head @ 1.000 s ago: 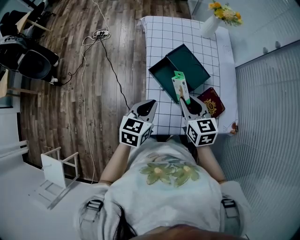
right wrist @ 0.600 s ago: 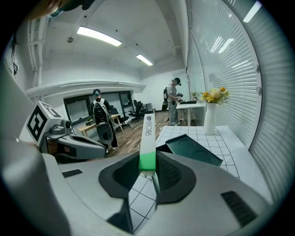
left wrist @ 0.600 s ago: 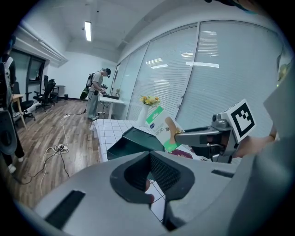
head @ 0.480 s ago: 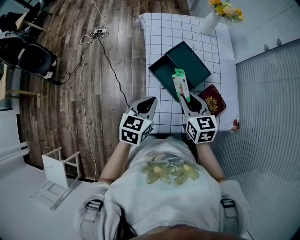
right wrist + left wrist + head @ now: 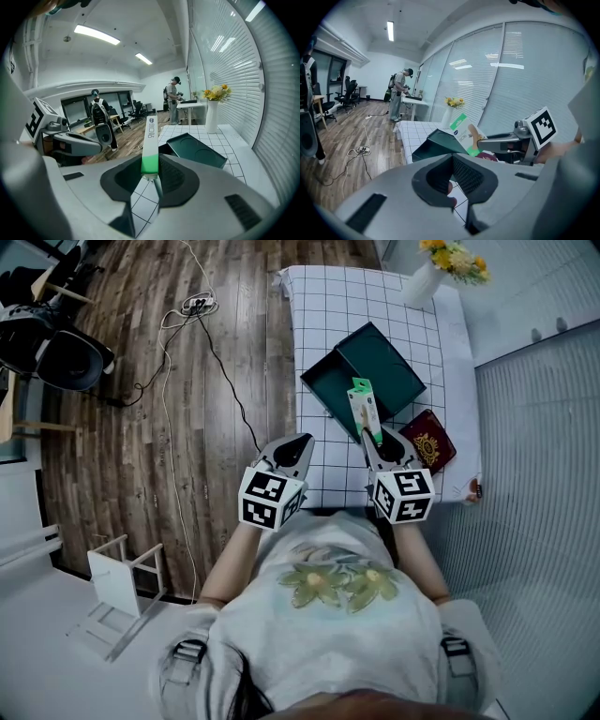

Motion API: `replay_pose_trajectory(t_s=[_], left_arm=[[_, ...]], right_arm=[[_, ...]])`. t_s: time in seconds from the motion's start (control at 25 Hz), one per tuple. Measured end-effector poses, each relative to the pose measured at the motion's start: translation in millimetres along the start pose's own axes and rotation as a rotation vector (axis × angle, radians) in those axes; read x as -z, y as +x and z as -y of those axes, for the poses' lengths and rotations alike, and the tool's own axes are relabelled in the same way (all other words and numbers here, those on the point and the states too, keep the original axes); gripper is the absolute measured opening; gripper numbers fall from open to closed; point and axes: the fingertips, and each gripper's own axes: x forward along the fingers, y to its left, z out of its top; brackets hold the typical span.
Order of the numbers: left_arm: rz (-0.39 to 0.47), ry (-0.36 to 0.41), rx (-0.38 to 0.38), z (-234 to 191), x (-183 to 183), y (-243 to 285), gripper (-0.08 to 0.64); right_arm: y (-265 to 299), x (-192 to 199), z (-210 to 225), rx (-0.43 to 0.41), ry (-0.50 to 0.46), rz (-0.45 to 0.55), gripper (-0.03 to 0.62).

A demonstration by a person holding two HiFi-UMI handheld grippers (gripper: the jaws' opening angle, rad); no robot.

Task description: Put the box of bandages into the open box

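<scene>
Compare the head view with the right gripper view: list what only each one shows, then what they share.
Only the head view: the red booklet beside the open green box, and the white stool and the cables on the wood floor. Only the right gripper view: a person standing at a far desk, and the ceiling lights. Both: the bandage box clamped in the right gripper, that green box, the vase of flowers, the checked tablecloth and the left gripper.
</scene>
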Motion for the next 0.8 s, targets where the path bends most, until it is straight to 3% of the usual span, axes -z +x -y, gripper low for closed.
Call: replay_pose_trajectory(t_s=[0.8], left_arm=[[-0.021, -0.002, 0.013, -10, 1, 8, 0.007]], right_arm=[[22, 17, 11, 0.027, 0.024, -0.046, 0.087]])
